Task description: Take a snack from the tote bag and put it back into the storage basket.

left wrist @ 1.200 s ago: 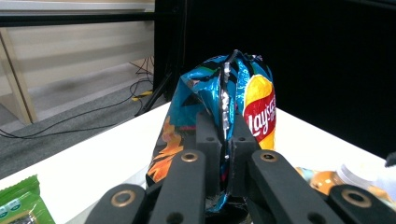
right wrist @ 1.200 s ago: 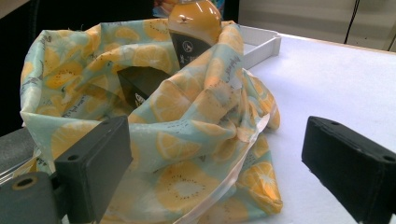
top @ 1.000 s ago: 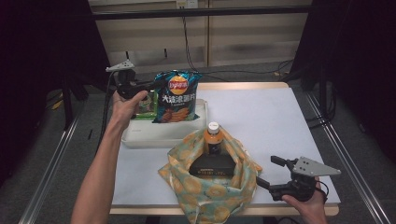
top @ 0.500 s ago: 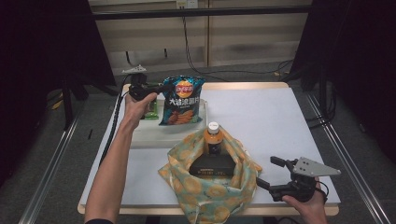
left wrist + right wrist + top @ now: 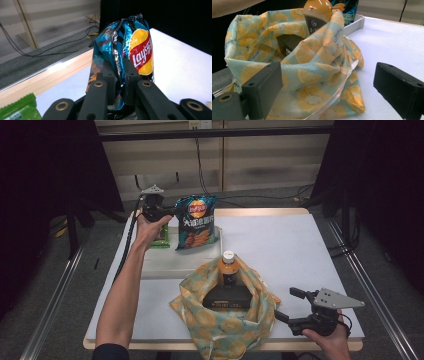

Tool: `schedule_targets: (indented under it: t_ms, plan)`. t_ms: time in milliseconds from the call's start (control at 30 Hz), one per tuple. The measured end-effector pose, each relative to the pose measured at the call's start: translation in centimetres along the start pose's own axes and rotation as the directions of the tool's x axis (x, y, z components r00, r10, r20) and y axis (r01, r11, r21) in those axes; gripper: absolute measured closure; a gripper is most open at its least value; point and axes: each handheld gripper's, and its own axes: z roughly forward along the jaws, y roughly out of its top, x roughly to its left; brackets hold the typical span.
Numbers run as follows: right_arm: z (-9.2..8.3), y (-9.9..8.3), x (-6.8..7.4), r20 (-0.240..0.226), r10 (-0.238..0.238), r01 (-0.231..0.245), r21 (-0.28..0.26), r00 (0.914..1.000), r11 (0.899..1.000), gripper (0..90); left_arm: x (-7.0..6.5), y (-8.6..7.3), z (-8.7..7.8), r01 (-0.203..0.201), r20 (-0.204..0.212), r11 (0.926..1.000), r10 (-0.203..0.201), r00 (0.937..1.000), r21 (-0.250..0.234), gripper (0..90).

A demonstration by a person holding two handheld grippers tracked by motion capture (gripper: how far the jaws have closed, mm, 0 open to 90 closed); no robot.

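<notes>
The white surface (image 5: pixel 280 245) looks just as it did a second ago, and the lemon-print cloth bag (image 5: pixel 225 320) at the near edge hasn't budged, with the orange-capped bottle (image 5: pixel 228 265) and a dark box (image 5: pixel 226 296) standing in it. The action is at the far left: the blue chip bag (image 5: pixel 196 221) has swung from over the white tray (image 5: pixel 170 265) toward the far left corner and a little lower, hanging upright over the tray's far end. The left hand-held gripper (image 5: pixel 167 211) has it pinched by the crinkled side seam, jaws clamped on the foil and easing a shade wider just now, though the foil is still squeezed between the pads (image 5: pixel 110 80). My guess is it's headed for the cloth bag next. The right hand-held gripper (image 5: pixel 285 305) waits near right, just beside the cloth, jaws spread wide on nothing. Reading labels: "Lay's" on the red-and-yellow badge (image 5: pixel 141 53), Chinese characters below it; the green packet (image 5: pixel 161 237) in the tray is too small to read.
</notes>
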Motion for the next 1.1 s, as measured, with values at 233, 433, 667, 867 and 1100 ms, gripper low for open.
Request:
schedule_targets:
  t_ms: [233,433,667,867,1100]
  plan:
    - [-0.1,-0.1,-0.1,-0.003,0.001,-0.001,0.001,1.0000,1.000,7.6,0.7,-0.5,-0.4,0.017,-0.039,0.9996,-0.016,0.9991,0.024,68.0]
    - [0.0,-0.1,0.0,-0.008,-0.005,0.005,0.004,1.0000,1.000,7.4,1.1,-1.0,-0.6,0.054,-0.058,0.9977,-0.052,0.9969,0.040,50.5]
    - [0.1,-0.1,0.0,-0.012,-0.002,0.002,0.007,0.9999,1.000,7.4,1.1,-1.9,-0.9,0.079,-0.067,0.9938,-0.074,0.9950,0.079,41.1]
    - [0.1,-0.1,0.2,-0.013,-0.003,0.003,0.010,0.9999,1.000,7.5,0.9,-2.1,-1.8,0.084,-0.086,0.9924,-0.077,0.9934,0.090,32.6]
    - [0.1,-0.1,-0.1,-0.002,-0.002,0.002,0.014,1.0000,1.000,7.3,-0.6,-3.5,-3.7,0.032,0.026,0.9957,-0.034,0.9991,0.087,52.2]
